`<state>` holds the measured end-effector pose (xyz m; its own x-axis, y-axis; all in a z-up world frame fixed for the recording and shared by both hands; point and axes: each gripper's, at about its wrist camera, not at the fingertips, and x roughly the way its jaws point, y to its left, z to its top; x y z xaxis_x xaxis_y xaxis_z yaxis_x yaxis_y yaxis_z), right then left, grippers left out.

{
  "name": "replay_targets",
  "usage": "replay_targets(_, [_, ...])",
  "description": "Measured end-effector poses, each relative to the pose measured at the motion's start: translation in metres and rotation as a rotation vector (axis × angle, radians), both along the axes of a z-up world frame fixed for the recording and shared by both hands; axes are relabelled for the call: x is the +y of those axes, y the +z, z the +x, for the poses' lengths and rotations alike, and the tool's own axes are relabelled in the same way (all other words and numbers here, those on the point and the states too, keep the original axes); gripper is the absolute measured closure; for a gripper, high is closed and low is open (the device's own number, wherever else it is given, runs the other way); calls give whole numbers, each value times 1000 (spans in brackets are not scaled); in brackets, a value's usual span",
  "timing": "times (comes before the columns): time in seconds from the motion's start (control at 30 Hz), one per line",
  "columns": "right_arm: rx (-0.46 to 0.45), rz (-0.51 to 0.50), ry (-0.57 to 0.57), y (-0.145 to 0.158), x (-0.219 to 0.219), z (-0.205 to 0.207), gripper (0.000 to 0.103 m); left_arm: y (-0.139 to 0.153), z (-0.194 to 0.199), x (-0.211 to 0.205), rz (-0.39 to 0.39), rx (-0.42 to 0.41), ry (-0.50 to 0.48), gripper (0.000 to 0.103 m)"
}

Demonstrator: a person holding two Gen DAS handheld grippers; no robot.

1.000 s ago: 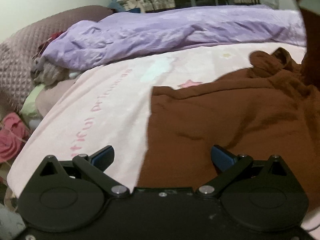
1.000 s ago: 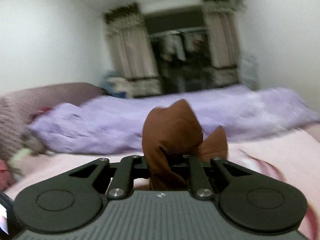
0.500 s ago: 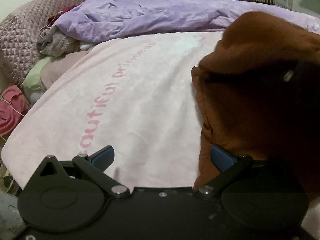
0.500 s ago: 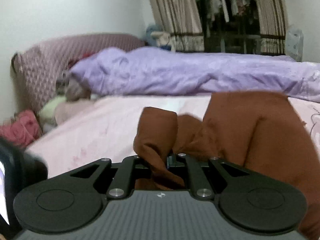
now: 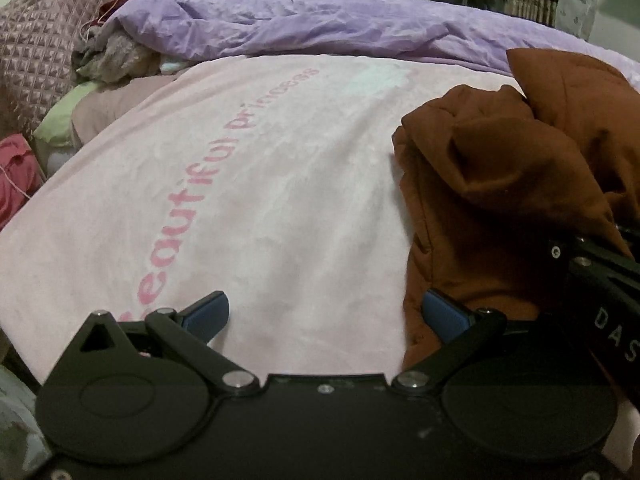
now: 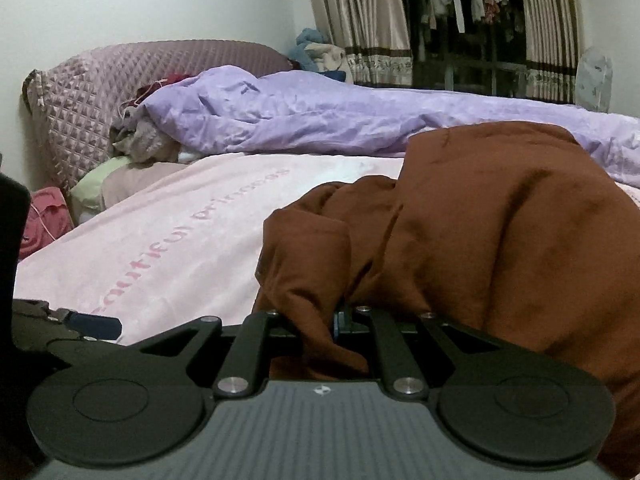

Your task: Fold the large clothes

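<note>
Two wrist views look across one bed, and each leaves something out. At the far left, the quilted mauve headboard (image 6: 92, 92) shows whole in the right wrist view but is cut off by the frame edge in the left wrist view, and a pink bundle (image 6: 46, 216) below it is too blurred to identify. Just to the right, a heap of grey and green cloth (image 5: 112, 60) lies half buried under the crumpled lilac duvet (image 5: 304, 24), so its pieces cannot be told apart. The pink blanket (image 5: 260, 184) carries pale lettering whose first letters are hidden behind the left gripper (image 5: 324, 312); its blue fingers (image 5: 208, 312) stand wide apart, released, the left one over bare blanket and the right one at the edge of the brown garment (image 5: 492, 200), with nothing pinched between them. That garment lies bunched on the right half of the blanket, and its right side runs out of frame. Only the right wrist view shows the right gripper (image 6: 336, 320) clenched on a fold of the brown cloth, which drapes over the fingers and hides their tips; the left wrist view shows just a black part of that tool at its right edge. Curtains (image 6: 360, 16) and hanging clothes behind them appear clearly only in the right wrist view.
</note>
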<state>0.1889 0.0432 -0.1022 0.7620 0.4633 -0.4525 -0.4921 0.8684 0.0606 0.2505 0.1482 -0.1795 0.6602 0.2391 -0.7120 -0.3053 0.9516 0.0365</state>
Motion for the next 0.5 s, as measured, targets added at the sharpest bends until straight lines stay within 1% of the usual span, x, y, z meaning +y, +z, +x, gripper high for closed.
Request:
replay_targets(0.1, [3,19,6,0,-5,0,91,-1,1,1,-9,1,2,0])
replay_targets(0.17, [-21,-3,13,4,-1,-2,90,1,1,2,-12,1,7,0])
replay_targets(0.23, [-39,1,36,10,2,-8,75,4,-1,1,-17,3,15,0])
replay_targets(0.3, [-49,-14,41,17,5,-12,69,7,-3,-1,-7,5,18,0])
replay_targets(0.37, [-41,-20,27,20,4,-14,69,10,-6,-5,11,4,20,0])
replay_targets(0.47, [-31,-22,35,17,3,-13,69,10,-6,-11,54,1,11,0])
replay_targets(0.5, [-32,-24,34,17,4,-14,69,9,-6,-12,56,2,11,0])
